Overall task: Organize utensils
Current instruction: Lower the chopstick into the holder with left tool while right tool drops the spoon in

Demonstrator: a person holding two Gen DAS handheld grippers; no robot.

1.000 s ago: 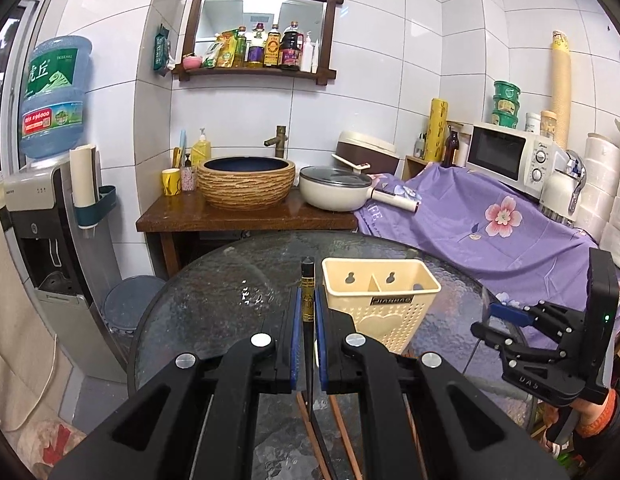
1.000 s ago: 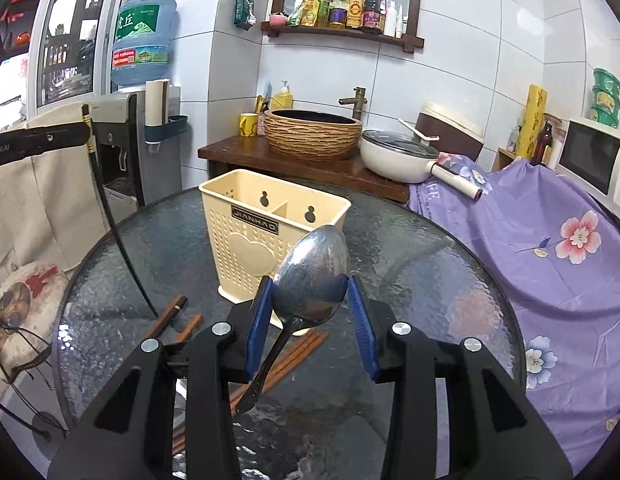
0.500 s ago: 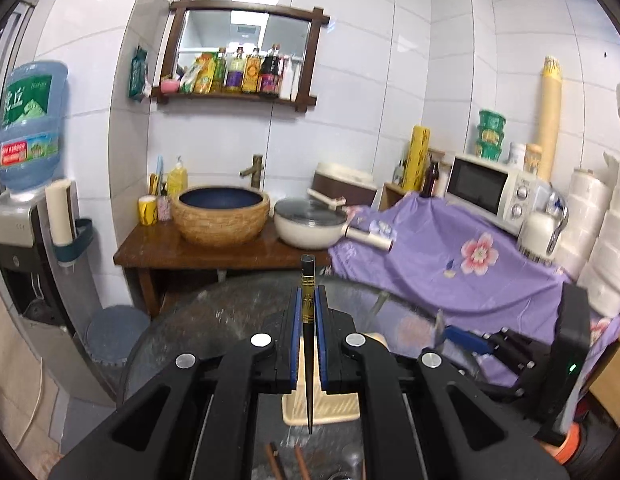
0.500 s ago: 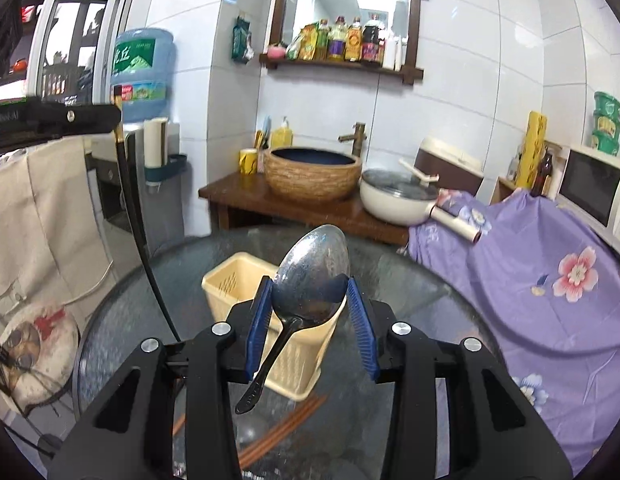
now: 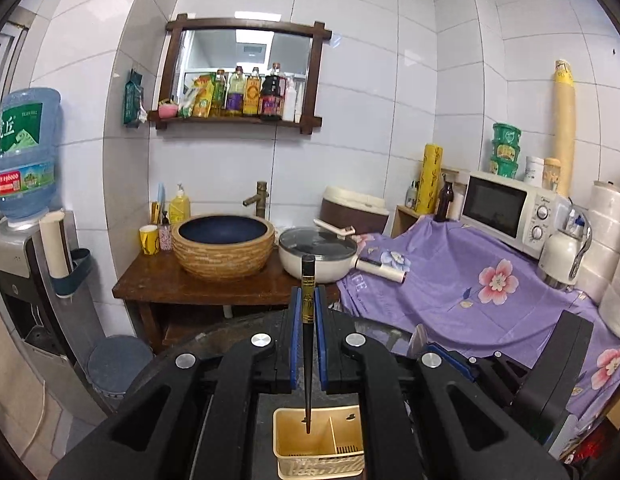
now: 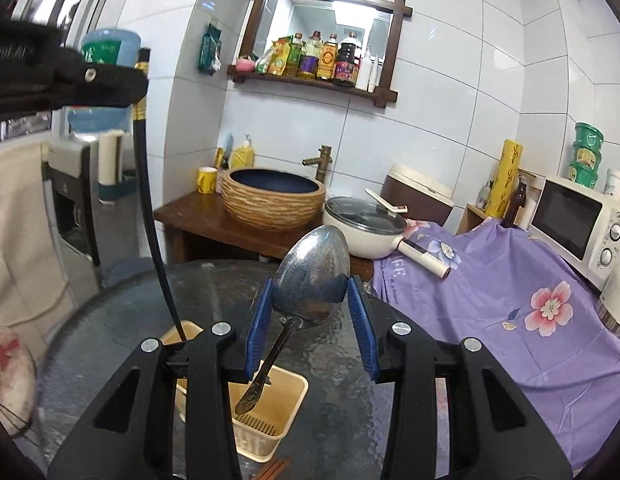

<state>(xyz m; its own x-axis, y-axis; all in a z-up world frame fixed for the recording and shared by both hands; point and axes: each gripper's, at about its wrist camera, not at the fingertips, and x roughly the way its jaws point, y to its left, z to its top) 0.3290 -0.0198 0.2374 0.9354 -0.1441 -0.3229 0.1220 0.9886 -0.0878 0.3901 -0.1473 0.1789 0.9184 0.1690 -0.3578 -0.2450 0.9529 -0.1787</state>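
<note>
Utensil holder point(image 5: 319, 446) front wall behind left gripper point(image 5: 306, 336) body, near table edge hidden, brown chopsticks point(image 6: 276, 469) cut off by bottom edge, bottle labels point(image 6: 321, 58) too small to read.

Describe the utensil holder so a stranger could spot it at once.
Start at the round dark glass table in front of the wooden sink stand. On it, below both grippers, sits the holder: a small cream plastic basket with a divider making two compartments. It is the only container on the table, with the chopstick and spoon hanging over it.
</note>
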